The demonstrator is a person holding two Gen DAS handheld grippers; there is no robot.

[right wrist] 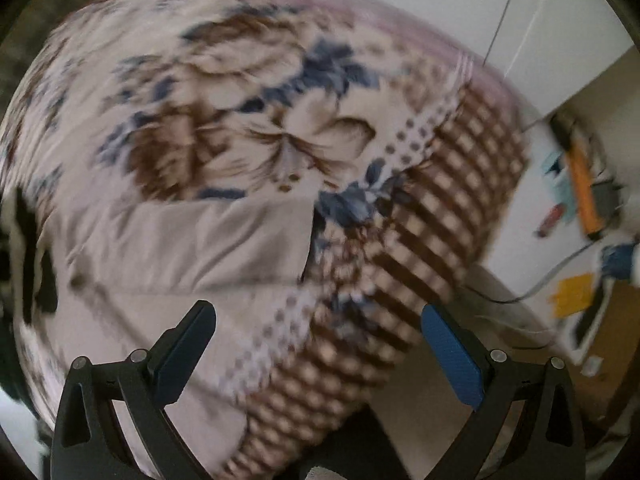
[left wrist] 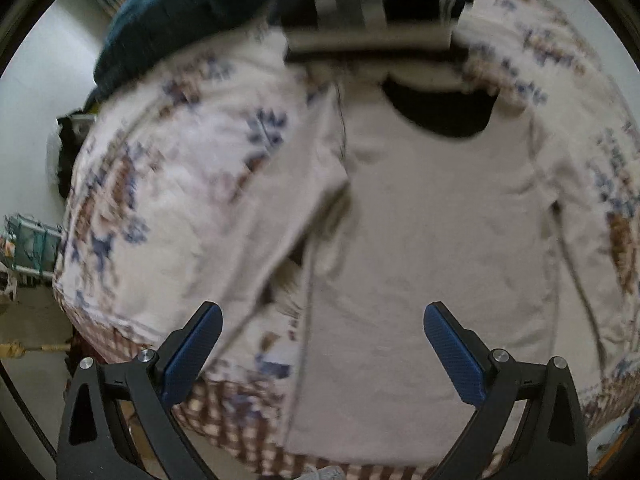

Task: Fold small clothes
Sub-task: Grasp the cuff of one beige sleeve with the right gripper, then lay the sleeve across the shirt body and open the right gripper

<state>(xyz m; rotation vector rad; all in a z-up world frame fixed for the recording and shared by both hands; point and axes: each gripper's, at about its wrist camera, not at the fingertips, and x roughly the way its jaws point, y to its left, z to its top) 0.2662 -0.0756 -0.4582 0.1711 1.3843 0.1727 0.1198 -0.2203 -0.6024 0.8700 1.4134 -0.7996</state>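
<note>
A pale beige long-sleeved top (left wrist: 436,240) lies flat on a flowered bedspread (left wrist: 180,184), its dark neckline (left wrist: 440,114) at the far end and its left sleeve (left wrist: 304,216) folded alongside the body. My left gripper (left wrist: 322,344) is open and empty, hovering above the top's lower hem. In the right wrist view one sleeve of the top (right wrist: 192,244) lies across the bedspread (right wrist: 240,120). My right gripper (right wrist: 318,344) is open and empty above the bed's edge, to the right of the sleeve's cuff. Both views are blurred by motion.
A stack of folded clothes, striped black and white (left wrist: 368,20), sits beyond the neckline, with a dark teal garment (left wrist: 176,12) to its left. The bed's checked border (right wrist: 432,240) drops to the floor. A cluttered white surface with cables (right wrist: 580,200) stands at the right.
</note>
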